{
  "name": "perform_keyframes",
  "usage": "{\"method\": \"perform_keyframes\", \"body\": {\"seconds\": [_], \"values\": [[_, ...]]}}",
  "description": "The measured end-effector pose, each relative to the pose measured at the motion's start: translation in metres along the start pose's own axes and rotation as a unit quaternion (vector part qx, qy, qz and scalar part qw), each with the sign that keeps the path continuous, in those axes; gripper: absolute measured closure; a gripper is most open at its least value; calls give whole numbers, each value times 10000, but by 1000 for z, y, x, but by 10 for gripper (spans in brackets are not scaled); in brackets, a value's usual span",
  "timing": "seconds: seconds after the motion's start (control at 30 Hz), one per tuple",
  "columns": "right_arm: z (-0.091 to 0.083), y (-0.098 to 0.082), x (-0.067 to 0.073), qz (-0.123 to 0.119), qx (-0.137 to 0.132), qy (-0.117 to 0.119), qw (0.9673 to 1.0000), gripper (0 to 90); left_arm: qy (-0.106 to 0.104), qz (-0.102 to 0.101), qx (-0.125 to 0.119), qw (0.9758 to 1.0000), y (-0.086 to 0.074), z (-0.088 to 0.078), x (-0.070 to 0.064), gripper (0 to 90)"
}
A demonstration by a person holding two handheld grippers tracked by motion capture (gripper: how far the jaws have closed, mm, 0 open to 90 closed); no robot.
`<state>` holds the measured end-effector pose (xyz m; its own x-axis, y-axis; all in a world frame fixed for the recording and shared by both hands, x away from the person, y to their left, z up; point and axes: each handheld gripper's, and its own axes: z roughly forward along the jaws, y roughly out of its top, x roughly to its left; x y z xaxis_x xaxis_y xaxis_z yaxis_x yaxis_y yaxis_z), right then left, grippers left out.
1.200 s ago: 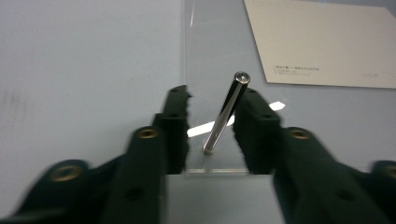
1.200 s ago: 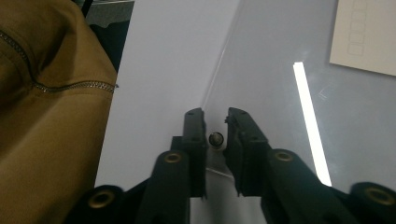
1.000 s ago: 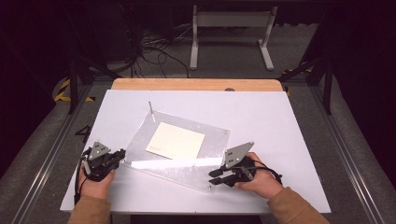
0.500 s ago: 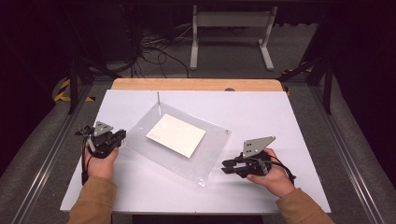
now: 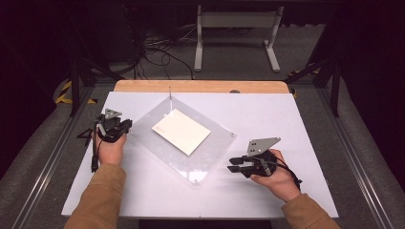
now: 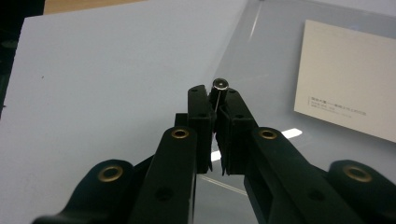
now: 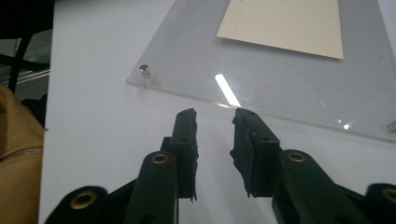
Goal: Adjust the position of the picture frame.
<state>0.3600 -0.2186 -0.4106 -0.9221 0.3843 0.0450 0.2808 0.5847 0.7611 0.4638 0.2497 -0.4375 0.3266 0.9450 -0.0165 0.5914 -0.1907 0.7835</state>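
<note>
Two grippers work a clear acrylic sheet (image 5: 184, 138) lying flat at centre frame on the white worktop (image 5: 267, 114). At mid-left of the high view, the left gripper (image 5: 125, 128) has its fingers (image 6: 201, 105) pressed together on the sheet's left corner, pinching it by a small metal standoff (image 6: 219, 84). Sheet sits as a diamond in the high view: long axis runs from upper left to lower right, one corner pointing to the frame top, another to the bottom centre. Sandwiched in the sheet is a cream card (image 5: 181, 131), lying w/ the same slant; small print near one edge, too small to read. At lower right of the high view, the right gripper (image 5: 231, 165) sits just off the sheet's lower right edge, fingers (image 7: 184, 130) spread, having just been opening, nothing between them, not touching the sheet. Another standoff (image 7: 144, 71) marks the corner at upper left of the right gripper view.
</note>
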Motion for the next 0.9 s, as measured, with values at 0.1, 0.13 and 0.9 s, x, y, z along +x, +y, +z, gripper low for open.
{"method": "perform_keyframes", "body": {"seconds": [0.1,0.13,0.9], "values": [[7,6,-10,116,82,-155,9998,653,-38,-61,27,10000,-4,5,1,841],[8,7,-13,123,114,-202,9997,652,-117,-196,-99,9997,-6,4,2,836],[22,30,-89,459,872,-995,9901,682,-565,-179,-696,9958,-37,-62,-23,387]]}}
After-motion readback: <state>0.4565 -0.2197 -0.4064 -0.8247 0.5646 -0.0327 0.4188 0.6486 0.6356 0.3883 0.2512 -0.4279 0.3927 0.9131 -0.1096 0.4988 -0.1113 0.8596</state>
